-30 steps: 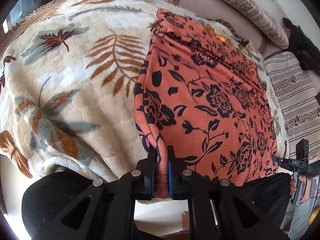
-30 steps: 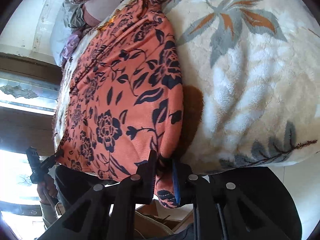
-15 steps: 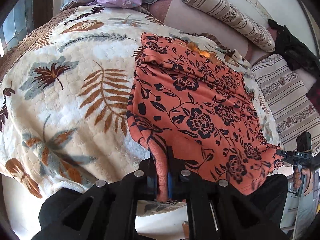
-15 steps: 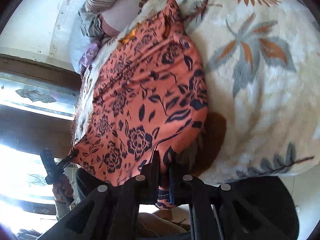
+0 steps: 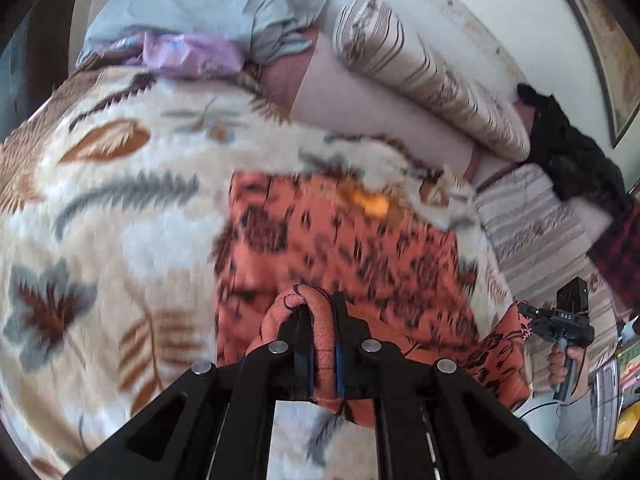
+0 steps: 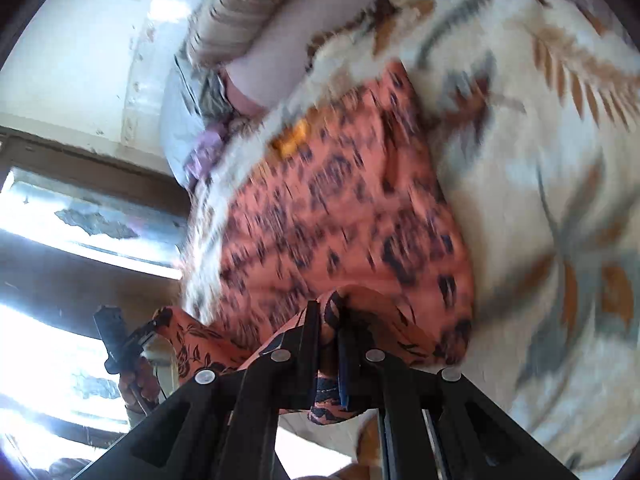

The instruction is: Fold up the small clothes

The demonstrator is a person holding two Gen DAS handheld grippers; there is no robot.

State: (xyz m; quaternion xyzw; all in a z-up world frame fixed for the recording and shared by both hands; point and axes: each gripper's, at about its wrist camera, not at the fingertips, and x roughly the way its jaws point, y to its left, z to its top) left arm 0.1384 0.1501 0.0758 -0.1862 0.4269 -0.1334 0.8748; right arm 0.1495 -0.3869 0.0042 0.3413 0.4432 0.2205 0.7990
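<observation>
Fingers of the left gripper (image 5: 322,344) are clamping a rolled near-left corner of the orange floral garment (image 5: 352,248); fabric is bunching up between the pads. The right gripper (image 6: 329,350) is pinching the near-right corner the same way, with a hem flap hanging below its jaws. Each gripper is also showing at the edge of the other's view, cloth in its tip.

Progress, as judged: the first fold is only starting. Both near corners are being held raised above the leaf-print blanket (image 5: 100,216); the far half is lying flat on it. Remaining: carrying the near edge over to the far edge, laying it down, releasing, then further folds.

Garment: soft, thin, draping, black flowers on orange; heavily motion-blurred.
</observation>
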